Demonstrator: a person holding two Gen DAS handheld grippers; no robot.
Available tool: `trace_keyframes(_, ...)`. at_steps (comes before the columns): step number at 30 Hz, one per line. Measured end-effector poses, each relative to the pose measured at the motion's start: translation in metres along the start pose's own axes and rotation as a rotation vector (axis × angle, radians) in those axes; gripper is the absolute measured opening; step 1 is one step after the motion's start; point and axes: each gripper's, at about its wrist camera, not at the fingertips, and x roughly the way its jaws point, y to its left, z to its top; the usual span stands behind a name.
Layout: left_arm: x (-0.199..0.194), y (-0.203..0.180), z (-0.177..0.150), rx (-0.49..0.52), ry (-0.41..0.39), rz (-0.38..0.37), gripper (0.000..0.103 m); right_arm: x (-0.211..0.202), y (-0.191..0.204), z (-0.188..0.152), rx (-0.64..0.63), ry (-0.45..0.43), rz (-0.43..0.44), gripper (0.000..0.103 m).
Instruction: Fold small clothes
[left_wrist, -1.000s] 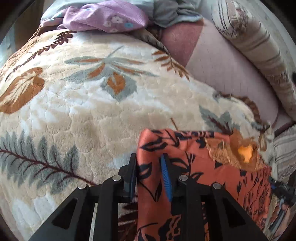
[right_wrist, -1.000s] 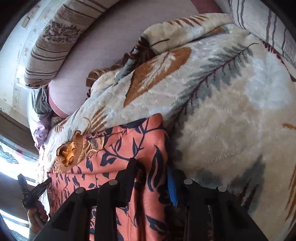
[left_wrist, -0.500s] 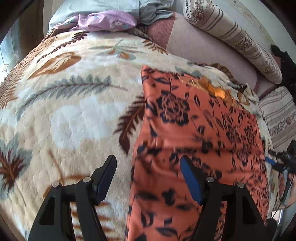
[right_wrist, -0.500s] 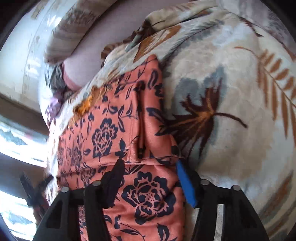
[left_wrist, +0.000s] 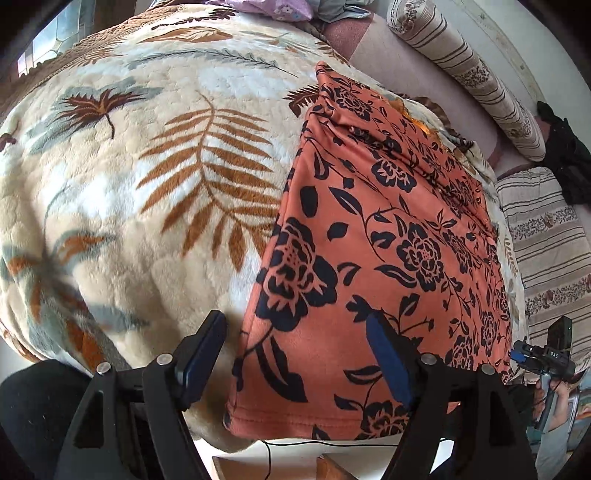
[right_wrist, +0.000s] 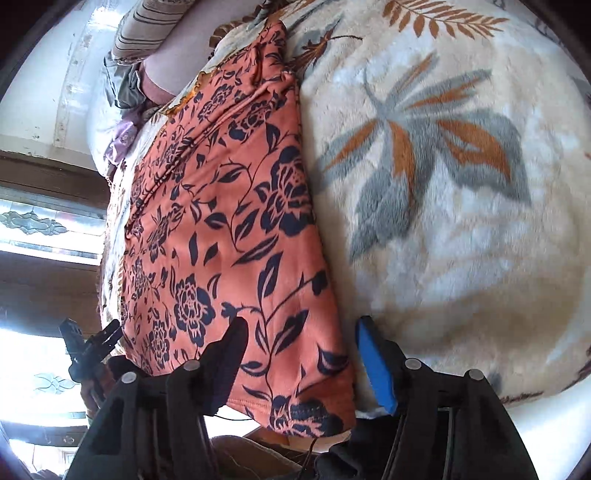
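Both grippers, left gripper (left_wrist: 295, 354) and right gripper (right_wrist: 301, 358), fingers just spread, released, above orange floral garment (left_wrist: 388, 240) on leaf-print blanket (left_wrist: 147, 184).

1. We note a bed under a cream leaf-print blanket (left_wrist: 155, 206).
2. Striped bolster pillows (left_wrist: 476, 77) lie along a pale wall (left_wrist: 535, 48).
3. Daylight enters a patterned-glass window (right_wrist: 40, 221).

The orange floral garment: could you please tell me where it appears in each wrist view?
Left wrist: orange floral garment fills centre-right, running up from the bottom edge.
Right wrist: it fills centre-left, running up from the bottom edge.
Shared landmark: the leaf-print blanket under it.
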Motion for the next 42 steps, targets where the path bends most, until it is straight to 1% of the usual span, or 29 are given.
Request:
trace_keyframes(1,0.001,-0.001,-0.003,-0.002,0.007,0.009,0.078,0.000,0.001,-0.006,-0.007,0.003,0.007,0.056)
trace_keyframes(3,0.000,-0.003,-0.008,0.001,0.003,0.019,0.078,0.007,0.004,-0.011,-0.019,0.021,0.003,0.051)
trace_keyframes(4,0.000,-0.003,-0.009,0.003,0.004,0.025,0.077,0.007,0.006,-0.013,-0.026,0.022,0.001,0.041)
trace_keyframes(5,-0.001,-0.002,-0.009,0.000,0.006,0.032,0.075,0.008,0.007,-0.014,-0.030,0.021,0.000,0.035)
trace_keyframes(8,-0.001,0.002,-0.009,-0.015,0.013,0.082,0.045,0.009,0.003,-0.016,-0.015,0.021,-0.002,0.034)
trace_keyframes(9,-0.003,0.003,-0.009,-0.024,0.016,0.080,0.044,0.011,0.004,-0.015,-0.009,0.017,0.000,0.035)
trace_keyframes(12,-0.006,0.009,-0.011,-0.049,0.025,0.048,0.049,0.009,0.008,-0.017,-0.032,0.009,0.003,0.036)
trace_keyframes(14,-0.009,0.013,-0.012,-0.063,0.010,0.054,0.051,0.008,0.006,-0.018,-0.021,0.009,0.016,0.036)
trace_keyframes(19,-0.004,0.010,-0.015,-0.037,0.052,0.083,0.051,0.013,0.006,-0.016,-0.023,0.033,0.023,0.036)
trace_keyframes(21,-0.008,0.006,-0.016,-0.041,0.044,0.110,0.051,0.011,0.007,-0.015,-0.020,0.029,0.021,0.036)
trace_keyframes(22,-0.011,0.005,-0.017,-0.036,0.025,0.107,0.054,0.008,0.007,-0.016,-0.015,0.013,0.030,0.037)
trace_keyframes(23,-0.009,0.004,-0.018,-0.026,0.029,0.102,0.058,0.006,0.005,-0.016,-0.007,-0.002,0.036,0.037)
trace_keyframes(24,-0.004,0.005,-0.019,-0.020,0.054,0.096,0.061,0.006,0.003,-0.017,0.005,-0.002,0.034,0.038)
trace_keyframes(25,0.002,0.005,-0.020,-0.018,0.067,0.102,0.061,0.009,0.000,-0.017,0.020,0.013,0.031,0.044)
trace_keyframes(26,0.004,0.004,-0.021,-0.003,0.062,0.113,0.060,0.012,-0.001,-0.016,0.023,0.029,0.039,0.045)
trace_keyframes(27,0.004,0.000,-0.021,0.016,0.064,0.133,0.057,0.012,0.002,-0.015,0.009,0.031,0.029,0.044)
trace_keyframes(28,0.003,-0.002,-0.020,0.030,0.058,0.152,0.033,0.013,0.005,-0.015,-0.009,0.036,0.019,0.042)
trace_keyframes(29,0.002,-0.004,-0.019,0.046,0.056,0.168,0.019,0.014,0.007,-0.016,-0.023,0.045,0.017,0.035)
trace_keyframes(30,-0.002,-0.004,-0.018,0.043,0.054,0.139,0.009,0.016,0.007,-0.018,-0.022,0.059,0.018,0.011)
trace_keyframes(31,-0.007,-0.003,-0.016,0.032,0.046,0.112,0.006,0.016,0.007,-0.019,-0.013,0.064,0.018,0.009)
trace_keyframes(32,-0.015,-0.004,-0.015,0.032,0.021,0.101,0.006,0.013,0.007,-0.020,-0.008,0.047,0.028,0.009)
trace_keyframes(34,-0.029,-0.007,-0.013,0.032,-0.022,0.065,0.006,0.000,0.012,-0.021,-0.006,0.002,0.084,0.009)
trace_keyframes(36,-0.033,-0.005,-0.010,0.008,-0.032,0.048,0.008,-0.008,0.015,-0.022,0.000,-0.028,0.124,0.009)
trace_keyframes(37,-0.027,-0.001,-0.010,-0.009,-0.022,0.059,0.009,-0.007,0.016,-0.022,-0.003,-0.026,0.116,0.010)
trace_keyframes(38,-0.017,0.002,-0.011,-0.011,0.009,0.077,0.009,-0.001,0.015,-0.022,-0.015,-0.015,0.074,0.013)
trace_keyframes(39,-0.005,0.004,-0.013,-0.016,0.043,0.103,0.009,0.008,0.012,-0.022,-0.017,0.013,0.031,0.013)
trace_keyframes(40,0.002,0.006,-0.015,-0.025,0.060,0.105,0.015,0.018,0.007,-0.022,0.000,0.057,0.031,0.013)
trace_keyframes(41,0.002,0.005,-0.016,-0.028,0.042,0.092,0.018,0.021,0.006,-0.022,0.014,0.071,0.035,0.013)
trace_keyframes(42,0.001,0.003,-0.016,-0.027,0.040,0.071,0.028,0.019,0.009,-0.021,-0.002,0.059,0.028,0.017)
